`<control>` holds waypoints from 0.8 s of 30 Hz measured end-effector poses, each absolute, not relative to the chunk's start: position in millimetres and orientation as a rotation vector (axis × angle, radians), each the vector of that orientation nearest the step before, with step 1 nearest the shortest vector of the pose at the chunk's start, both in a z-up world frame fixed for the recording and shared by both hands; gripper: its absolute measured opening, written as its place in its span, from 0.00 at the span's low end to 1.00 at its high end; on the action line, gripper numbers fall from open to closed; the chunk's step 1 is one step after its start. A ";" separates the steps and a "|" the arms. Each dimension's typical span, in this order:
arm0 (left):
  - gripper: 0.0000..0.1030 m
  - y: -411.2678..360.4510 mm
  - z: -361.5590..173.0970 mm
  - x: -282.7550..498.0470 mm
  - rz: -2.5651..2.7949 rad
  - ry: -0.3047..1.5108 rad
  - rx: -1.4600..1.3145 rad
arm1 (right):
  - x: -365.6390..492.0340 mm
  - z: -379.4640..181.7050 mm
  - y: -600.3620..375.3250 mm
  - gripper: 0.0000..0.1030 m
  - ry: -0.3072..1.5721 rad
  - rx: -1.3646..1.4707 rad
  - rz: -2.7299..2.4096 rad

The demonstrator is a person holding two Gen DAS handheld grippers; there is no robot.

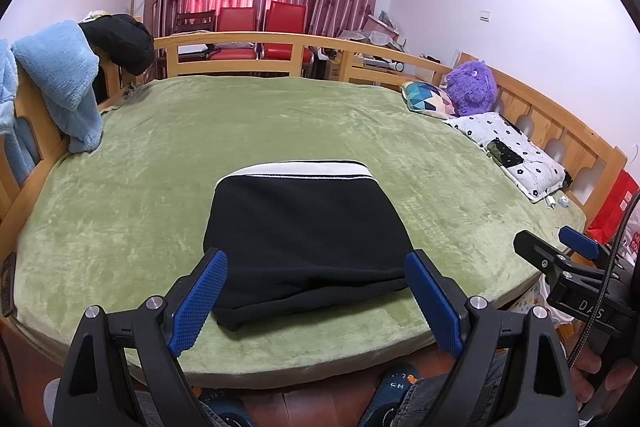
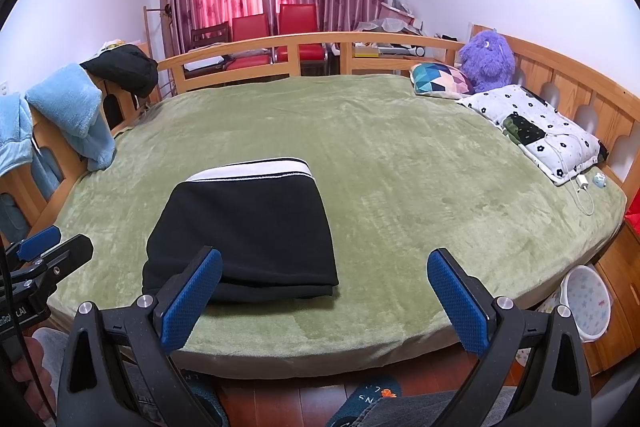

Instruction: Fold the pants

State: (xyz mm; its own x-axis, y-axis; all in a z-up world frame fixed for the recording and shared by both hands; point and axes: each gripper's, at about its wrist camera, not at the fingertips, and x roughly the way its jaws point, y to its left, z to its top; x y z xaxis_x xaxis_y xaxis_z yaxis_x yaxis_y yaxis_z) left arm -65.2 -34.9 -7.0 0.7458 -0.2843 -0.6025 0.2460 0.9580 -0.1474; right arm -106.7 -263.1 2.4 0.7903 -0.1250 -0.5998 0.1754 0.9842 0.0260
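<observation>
The black pants (image 1: 304,235) lie folded into a compact rectangle near the front edge of the green bed (image 1: 160,155), with a white waistband strip at their far end. They also show in the right wrist view (image 2: 244,235). My left gripper (image 1: 316,267) is open and empty, held back from the bed's front edge, its blue pads either side of the pants' near end. My right gripper (image 2: 324,267) is open and empty, to the right of the pants. The right gripper also shows in the left wrist view (image 1: 560,251).
A blue fleece (image 1: 60,83) and a dark garment (image 1: 120,43) hang on the left bed rail. Pillows (image 2: 536,127) and a purple plush toy (image 2: 486,61) lie at the right, with a charger cable (image 2: 582,187). A star-patterned bin (image 2: 586,301) stands on the floor at right.
</observation>
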 end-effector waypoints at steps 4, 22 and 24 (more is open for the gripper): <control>0.88 -32.8 -9.0 -63.4 -0.286 0.673 -0.059 | -106.9 3.2 -262.2 0.98 0.641 0.080 -0.163; 0.88 -22.7 -14.9 -58.7 -0.275 0.669 -0.068 | -103.8 3.4 -261.9 0.98 0.636 0.076 -0.156; 0.88 -24.3 -14.2 -59.5 -0.274 0.670 -0.064 | -103.0 2.6 -261.2 0.98 0.638 0.075 -0.154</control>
